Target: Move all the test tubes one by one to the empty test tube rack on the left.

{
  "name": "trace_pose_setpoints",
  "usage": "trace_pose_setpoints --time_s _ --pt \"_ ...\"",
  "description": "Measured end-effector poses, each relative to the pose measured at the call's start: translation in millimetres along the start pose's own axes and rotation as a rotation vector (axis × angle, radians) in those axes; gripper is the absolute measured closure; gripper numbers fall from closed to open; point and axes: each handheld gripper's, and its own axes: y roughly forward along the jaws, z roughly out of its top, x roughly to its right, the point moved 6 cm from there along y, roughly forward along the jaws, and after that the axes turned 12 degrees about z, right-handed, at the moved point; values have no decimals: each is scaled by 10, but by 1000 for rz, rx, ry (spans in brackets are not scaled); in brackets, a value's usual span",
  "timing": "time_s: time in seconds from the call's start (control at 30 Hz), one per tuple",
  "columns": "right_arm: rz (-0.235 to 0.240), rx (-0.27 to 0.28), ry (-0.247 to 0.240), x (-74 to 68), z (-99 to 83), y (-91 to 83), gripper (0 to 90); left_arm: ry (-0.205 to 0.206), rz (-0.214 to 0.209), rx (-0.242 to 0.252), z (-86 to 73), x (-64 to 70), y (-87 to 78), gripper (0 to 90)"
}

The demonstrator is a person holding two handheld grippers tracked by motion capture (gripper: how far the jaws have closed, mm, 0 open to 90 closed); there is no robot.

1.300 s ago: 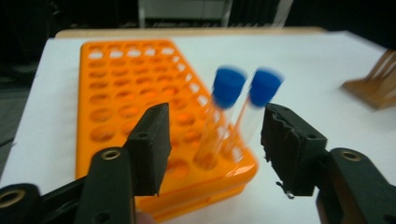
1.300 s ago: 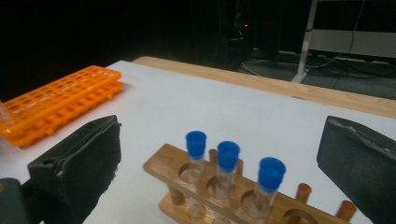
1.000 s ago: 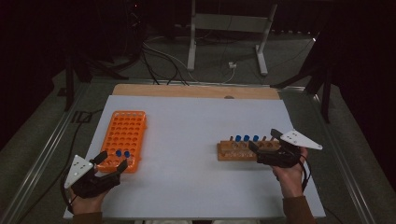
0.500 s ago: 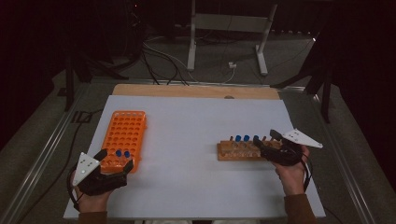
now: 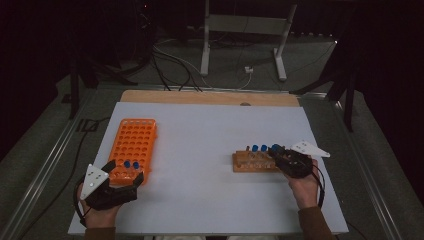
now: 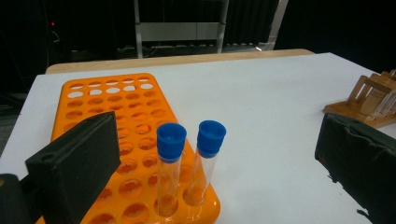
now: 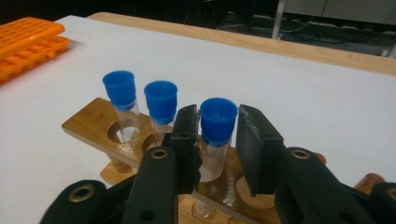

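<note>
Right gripper: jaws stand on either side of a blue-capped tube in the wooden rack; the left jaw looks to be against the glass, the right jaw sits just beside the cap with a thin gap, so whether it truly pinches the tube I cannot tell
Gripped-at tube: upright in the wooden rack, third in a row of three blue-capped tubes, nearest to the person's right hand
Other two tubes in the wooden rack: upright, side by side, just left of the jaws in the right gripper view, apart from them
Wooden rack: on the white table, right of the middle in the high view, its right end under the right gripper
Left gripper: jaws spread wide, nothing between the pads but air and the tubes standing ahead of them
Orange rack: lies flat on the left part of the table, many round holes, most of them bare
Tubes in the orange rack: two, clear glass with blue caps, upright in neighbouring holes at the near right corner, close together but not touching
Left gripper's place: at the near end of the orange rack in the high view, held in the person's left hand, one jaw over the rack's near edge, the other out over bare table
</note>
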Motion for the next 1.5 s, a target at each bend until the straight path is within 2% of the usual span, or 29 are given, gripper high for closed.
trace_pose_setpoints --time_s 0.23,0.37,0.6,0.97,1.2,1.3,1.5 --pt "6 -19 -5 -22 -41 52 751 3 3 -4 -16 -12 3 11" --pt "6 -24 -9 -38 -46 65 756 4 4 -6 -23 -16 5 11" --pt "-8 -21 11 -17 -42 36 762 7 2 -11 -33 -12 12 11" --pt "-8 29 18 -53 85 -76 763 3 3 -13 -35 -23 10 11" --pt "-8 67 4 -88 202 -179 763 4 2 -16 -40 -15 15 11" --pt "6 92 13 -104 252 -229 763 7 1 -18 -42 -12 16 11" --pt "7 123 -12 -172 371 -336 763 10 2 -17 -35 -4 13 11"
